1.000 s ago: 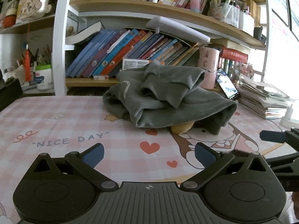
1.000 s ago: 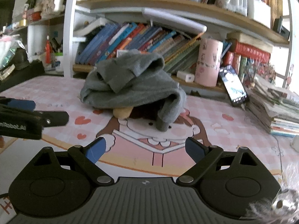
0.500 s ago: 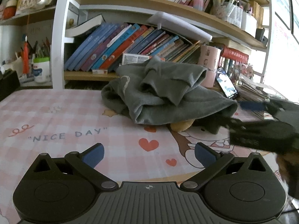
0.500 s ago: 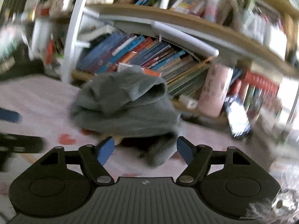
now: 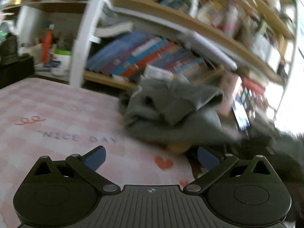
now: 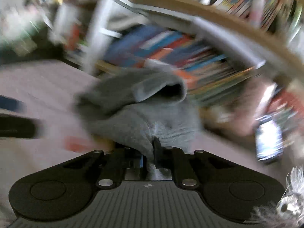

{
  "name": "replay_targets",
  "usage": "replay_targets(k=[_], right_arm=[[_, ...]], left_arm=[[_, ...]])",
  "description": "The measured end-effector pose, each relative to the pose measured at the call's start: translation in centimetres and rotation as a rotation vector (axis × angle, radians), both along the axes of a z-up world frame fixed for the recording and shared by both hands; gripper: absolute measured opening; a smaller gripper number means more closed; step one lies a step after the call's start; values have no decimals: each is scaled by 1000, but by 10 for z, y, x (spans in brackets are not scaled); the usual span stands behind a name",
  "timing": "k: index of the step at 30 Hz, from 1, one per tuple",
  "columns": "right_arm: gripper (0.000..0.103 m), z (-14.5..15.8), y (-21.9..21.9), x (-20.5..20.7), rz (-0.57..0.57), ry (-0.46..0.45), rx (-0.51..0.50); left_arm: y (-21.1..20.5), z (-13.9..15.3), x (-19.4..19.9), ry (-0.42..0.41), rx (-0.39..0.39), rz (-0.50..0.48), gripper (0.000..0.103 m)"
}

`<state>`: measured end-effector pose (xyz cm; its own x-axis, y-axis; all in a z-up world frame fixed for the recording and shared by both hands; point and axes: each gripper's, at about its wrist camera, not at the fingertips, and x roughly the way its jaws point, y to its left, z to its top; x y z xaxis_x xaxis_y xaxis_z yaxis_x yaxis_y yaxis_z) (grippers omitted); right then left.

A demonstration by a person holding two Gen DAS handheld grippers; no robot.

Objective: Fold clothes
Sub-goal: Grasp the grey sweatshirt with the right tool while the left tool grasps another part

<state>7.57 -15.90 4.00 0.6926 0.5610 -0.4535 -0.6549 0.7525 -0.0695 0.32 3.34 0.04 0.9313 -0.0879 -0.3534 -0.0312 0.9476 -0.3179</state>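
right tool (image 6: 150,152) pinching the grey garment (image 6: 144,117) on the bench (image 5: 57,114)
left tool (image 5: 151,156) hovering wide, gripping nothing — the cloth lying just beyond its fingertips, both views blurring.

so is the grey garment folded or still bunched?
Bunched. The grey garment sits in a crumpled heap on the pink tablecloth, one edge pinched in the right gripper, jaws shut.
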Motion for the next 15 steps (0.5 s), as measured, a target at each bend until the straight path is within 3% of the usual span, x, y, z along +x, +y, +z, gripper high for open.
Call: replay_targets(k=[3,6,8,15], right_arm=[[8,9,-6,-18,205,199,227],[8,2,-5,-30,239,245,240],[8,-4,-7,-34,236,265,230],[8,-8,-30,-34,191,278,254]], left_arm=[[12,-1,-4,-39,-74,37,103],[24,-2,-7,-68,-152,62,103],[31,-2,-2,-41,-179,77,103],[32,-10,11,32,-167,84,103]])
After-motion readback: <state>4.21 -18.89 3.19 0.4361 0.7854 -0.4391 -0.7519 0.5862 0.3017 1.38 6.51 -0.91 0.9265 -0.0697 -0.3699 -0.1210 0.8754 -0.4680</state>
